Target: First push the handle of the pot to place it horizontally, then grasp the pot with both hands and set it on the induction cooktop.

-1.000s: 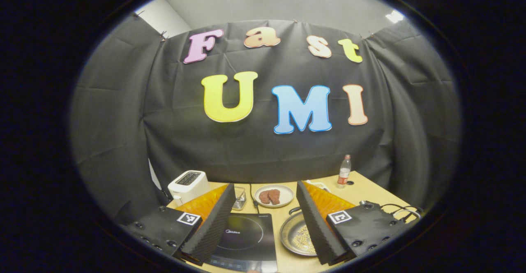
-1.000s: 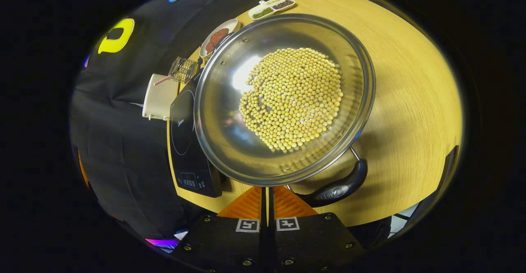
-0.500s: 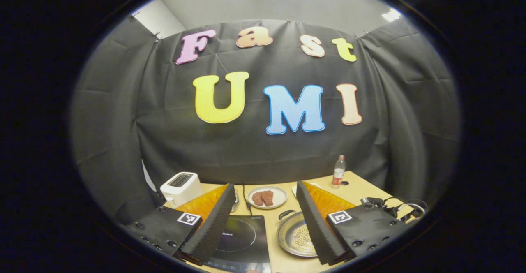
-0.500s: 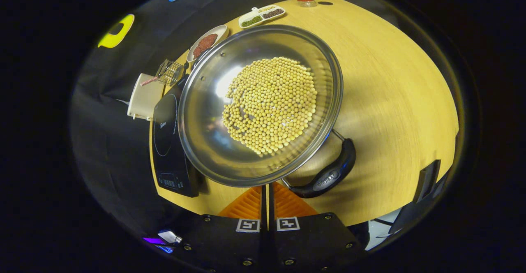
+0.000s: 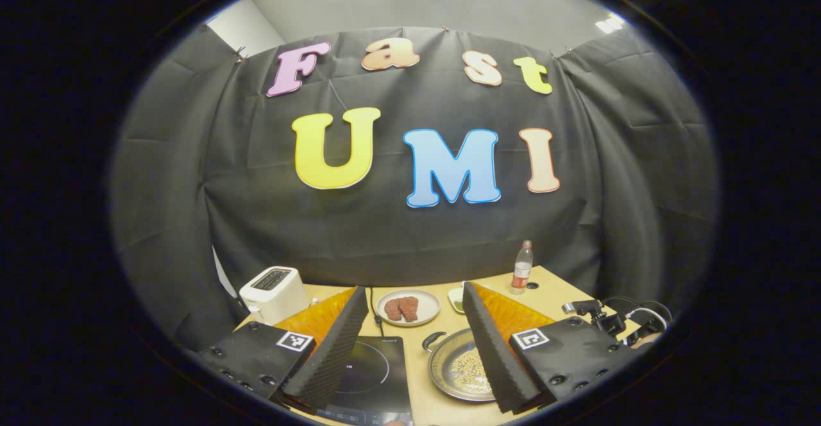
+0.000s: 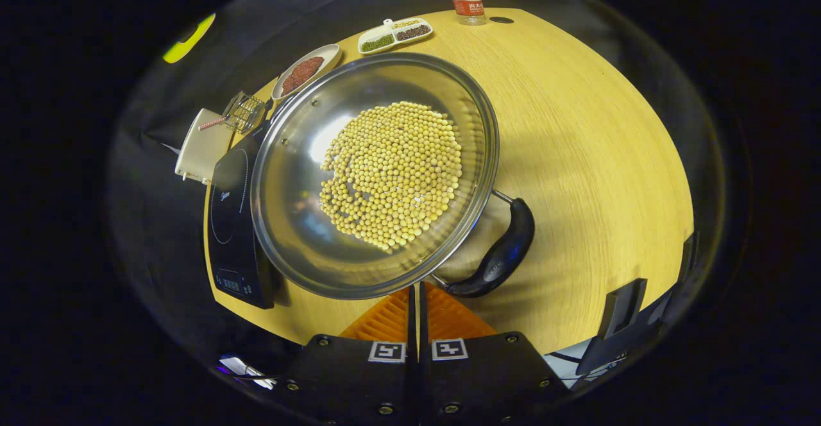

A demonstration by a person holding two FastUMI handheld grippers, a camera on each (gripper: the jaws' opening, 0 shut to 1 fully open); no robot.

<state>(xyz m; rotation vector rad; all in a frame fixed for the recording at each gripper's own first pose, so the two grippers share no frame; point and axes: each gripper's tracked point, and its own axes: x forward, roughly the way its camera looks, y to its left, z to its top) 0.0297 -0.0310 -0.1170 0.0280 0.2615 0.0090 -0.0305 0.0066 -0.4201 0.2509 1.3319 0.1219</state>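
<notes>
Left gripper (image 5: 410, 342): fingers wide apart, holding nothing | Right gripper (image 6: 415, 301): fingers closed together, holding nothing | Pot (image 6: 288, 221): on table (image 6: 590, 156), handle (image 6: 497, 259) at 4 o'clock | Cooktop (image 6: 234, 221): at pot's 9 o'clock

Black screwed tongs (image 5: 410, 349) (square coded markers)

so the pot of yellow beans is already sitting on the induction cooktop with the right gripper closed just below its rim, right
Not quite. The pot with the yellow beans sits on the wooden table, beside the induction cooktop, not on it; the right gripper view shows this. The right gripper is indeed closed just below the rim.
</notes>
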